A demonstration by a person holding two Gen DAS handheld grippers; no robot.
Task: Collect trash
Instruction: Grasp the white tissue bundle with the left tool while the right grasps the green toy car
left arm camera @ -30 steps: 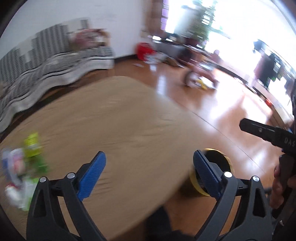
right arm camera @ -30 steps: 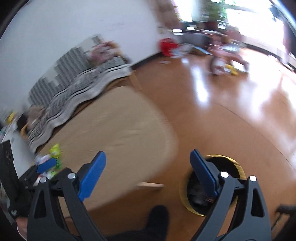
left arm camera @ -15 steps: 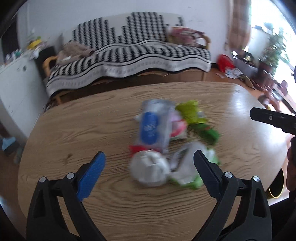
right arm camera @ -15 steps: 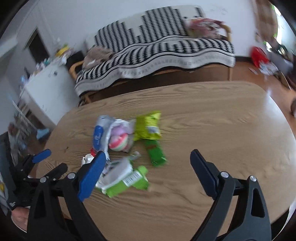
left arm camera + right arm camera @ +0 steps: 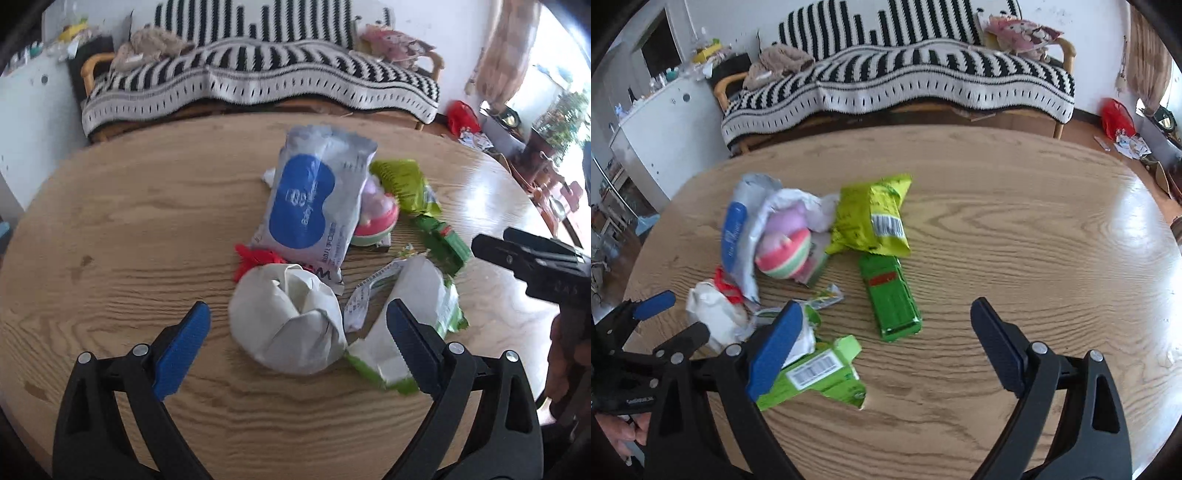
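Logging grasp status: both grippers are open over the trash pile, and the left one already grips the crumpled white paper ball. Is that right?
Not quite. The left gripper is open with the crumpled white paper ball lying loose between its fingers on the table, as the left wrist view shows. The right gripper is open too.

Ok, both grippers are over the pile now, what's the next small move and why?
Probably lower the left gripper onto the crumpled white paper ball and close. Its jaws are open with the ball between them, nearest of the trash on the table. The right gripper is open over bare wood.
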